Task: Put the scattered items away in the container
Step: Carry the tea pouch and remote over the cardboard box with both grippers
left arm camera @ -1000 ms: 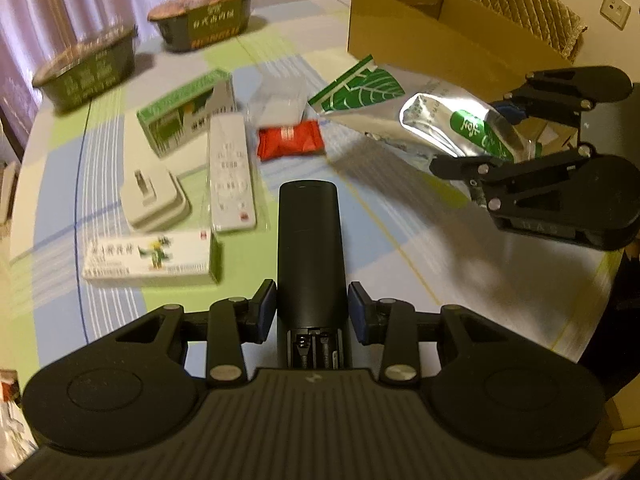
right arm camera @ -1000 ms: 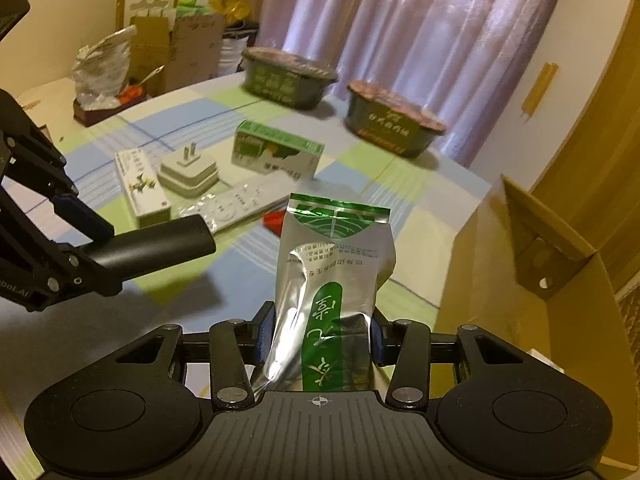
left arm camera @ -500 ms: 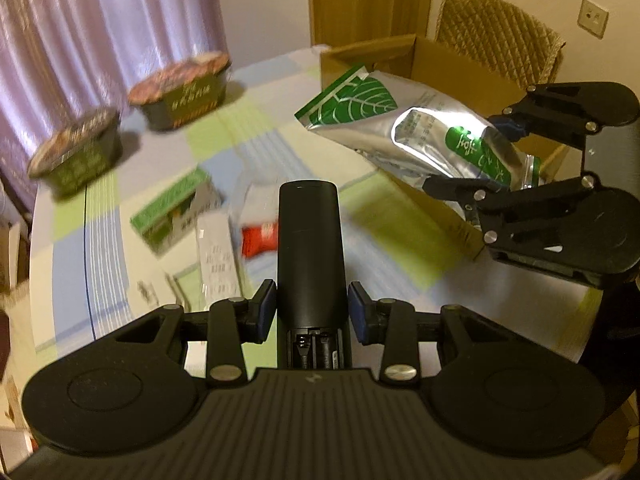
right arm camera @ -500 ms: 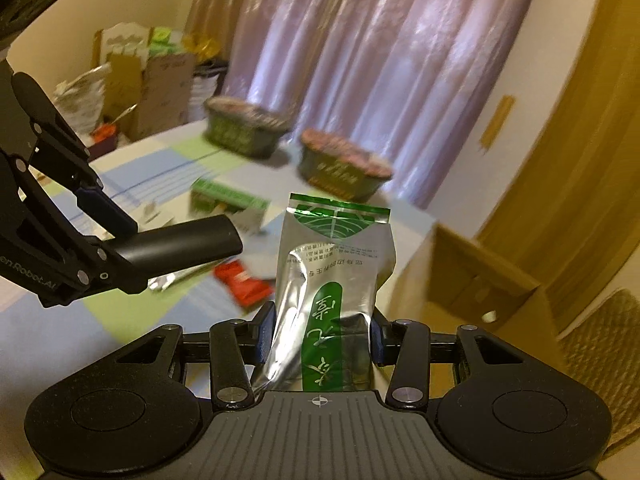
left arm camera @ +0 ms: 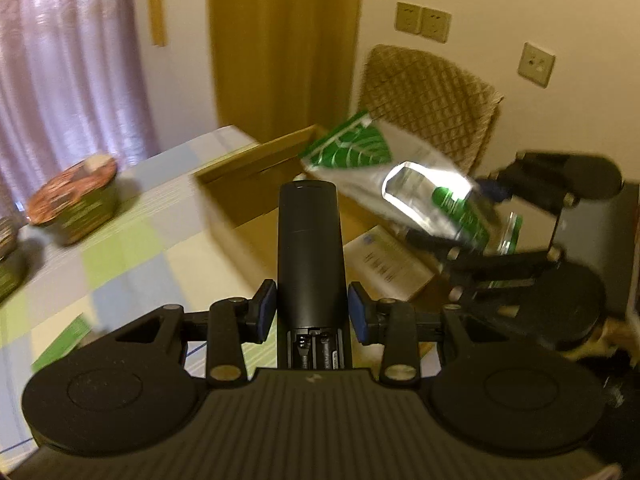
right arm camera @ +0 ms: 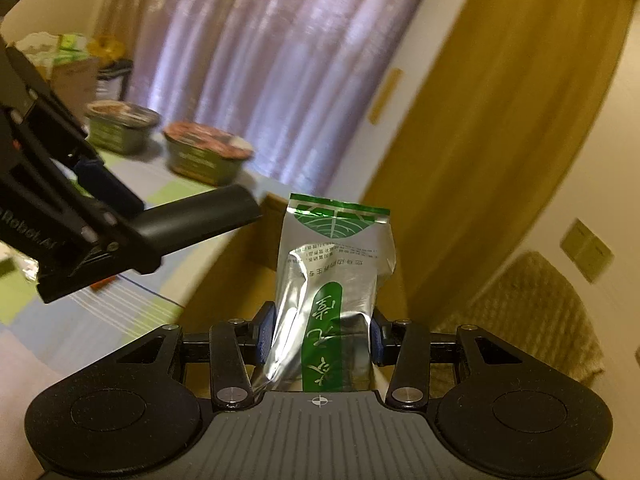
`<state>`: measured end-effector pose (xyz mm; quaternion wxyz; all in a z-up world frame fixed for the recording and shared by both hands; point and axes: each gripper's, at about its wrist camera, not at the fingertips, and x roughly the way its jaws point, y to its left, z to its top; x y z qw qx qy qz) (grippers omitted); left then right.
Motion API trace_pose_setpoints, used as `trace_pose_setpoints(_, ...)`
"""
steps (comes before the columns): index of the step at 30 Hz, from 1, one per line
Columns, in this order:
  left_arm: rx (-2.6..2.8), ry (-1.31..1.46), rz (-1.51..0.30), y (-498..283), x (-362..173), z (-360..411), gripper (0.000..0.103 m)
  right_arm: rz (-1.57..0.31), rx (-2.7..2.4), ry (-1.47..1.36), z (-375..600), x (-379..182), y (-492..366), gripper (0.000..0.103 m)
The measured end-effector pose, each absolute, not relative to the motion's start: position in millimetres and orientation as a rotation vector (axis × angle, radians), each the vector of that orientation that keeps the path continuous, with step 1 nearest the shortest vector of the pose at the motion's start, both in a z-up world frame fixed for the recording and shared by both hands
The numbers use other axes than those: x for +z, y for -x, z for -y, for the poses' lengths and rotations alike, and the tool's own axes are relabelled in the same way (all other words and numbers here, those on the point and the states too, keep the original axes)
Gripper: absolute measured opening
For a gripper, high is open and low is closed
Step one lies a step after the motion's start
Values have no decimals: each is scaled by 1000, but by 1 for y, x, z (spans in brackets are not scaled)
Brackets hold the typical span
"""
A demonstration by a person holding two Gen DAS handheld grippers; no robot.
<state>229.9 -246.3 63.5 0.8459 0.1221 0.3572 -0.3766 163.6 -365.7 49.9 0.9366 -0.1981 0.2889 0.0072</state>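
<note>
The left gripper [left arm camera: 312,312] is clamped on a black remote [left arm camera: 311,256] pointing ahead; the right gripper [right arm camera: 318,340] pinches a foil pouch [right arm camera: 332,280] upright. Just beyond both sits the cardboard box [left arm camera: 256,184]. Best to lower each well inside its walls before letting go, one at a time so they don't collide

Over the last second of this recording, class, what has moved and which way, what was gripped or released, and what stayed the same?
Both grippers have swung away from the cluttered tabletop toward the cardboard box, now close in front. Nothing was taken hold of or let go. The left gripper stays shut on the black remote; the right gripper stays shut on the foil tea pouch. The noodle bowls remain on the table.
</note>
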Motion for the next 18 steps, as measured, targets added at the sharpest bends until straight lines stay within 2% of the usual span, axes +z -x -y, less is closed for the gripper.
trace_pose_setpoints(7, -812, -205, -806, -253, 37, 286, 33, -631, -5, 351, 395, 35, -168, 47)
trace_pose_setpoints(18, -774, -160, -882, -284, -2, 289, 33, -680, 3, 291, 405, 12, -188, 47)
